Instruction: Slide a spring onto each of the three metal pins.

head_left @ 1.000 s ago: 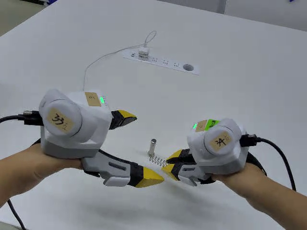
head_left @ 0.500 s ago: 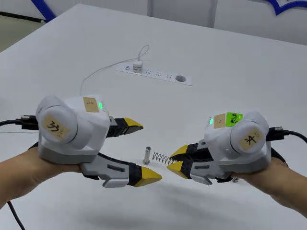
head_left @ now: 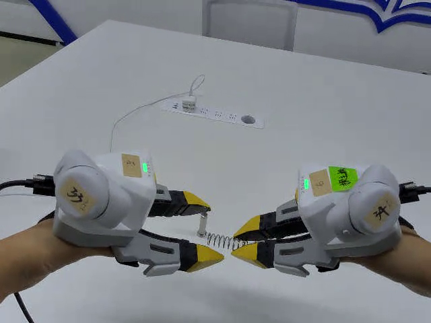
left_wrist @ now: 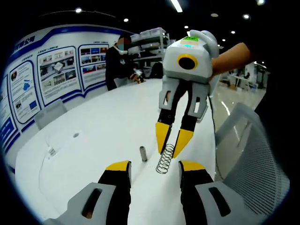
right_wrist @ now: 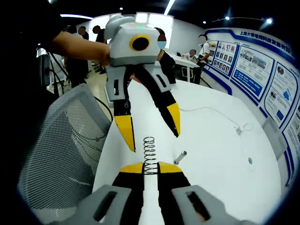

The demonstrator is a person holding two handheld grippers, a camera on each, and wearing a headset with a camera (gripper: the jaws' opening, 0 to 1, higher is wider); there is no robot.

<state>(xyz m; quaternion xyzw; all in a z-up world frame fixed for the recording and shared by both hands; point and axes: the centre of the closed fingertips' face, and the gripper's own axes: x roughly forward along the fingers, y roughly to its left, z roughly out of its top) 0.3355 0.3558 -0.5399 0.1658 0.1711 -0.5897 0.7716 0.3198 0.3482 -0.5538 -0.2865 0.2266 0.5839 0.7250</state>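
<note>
White table [head_left: 323, 121]: bare surface across the head view.

Left gripper [head_left: 210, 230]: held at 8 o'clock in the head view, tips pointing toward 3 o'clock. Jaws spread wide, nothing between the pads. In its own view [left_wrist: 154, 166] the two yellow tips sit well apart at 6 o'clock.

Right gripper [head_left: 237, 243]: held at 4 o'clock in the head view, tips pointing toward 9 o'clock, facing the left gripper tip to tip. Jaws clenched on one end of the spring; in its own view [right_wrist: 151, 169] the yellow tips are nearly together with the coil pinched between them.

Power strip [head_left: 215, 114]: white, lying flat at 12 o'clock from the grippers, well apart from them. A thin white cable [head_left: 135, 111] runs off it toward 8 o'clock.

Spring [head_left: 219, 240]: runs out of the right tips toward 9 o'clock, its free end inside the open left jaws and near the pin's foot. Contact with the pin: cannot tell.

Metal pin [head_left: 202, 224]: stands upright on the table at 11 o'clock from the spring's free end, just under the upper left tip. No spring on it yet.
</note>
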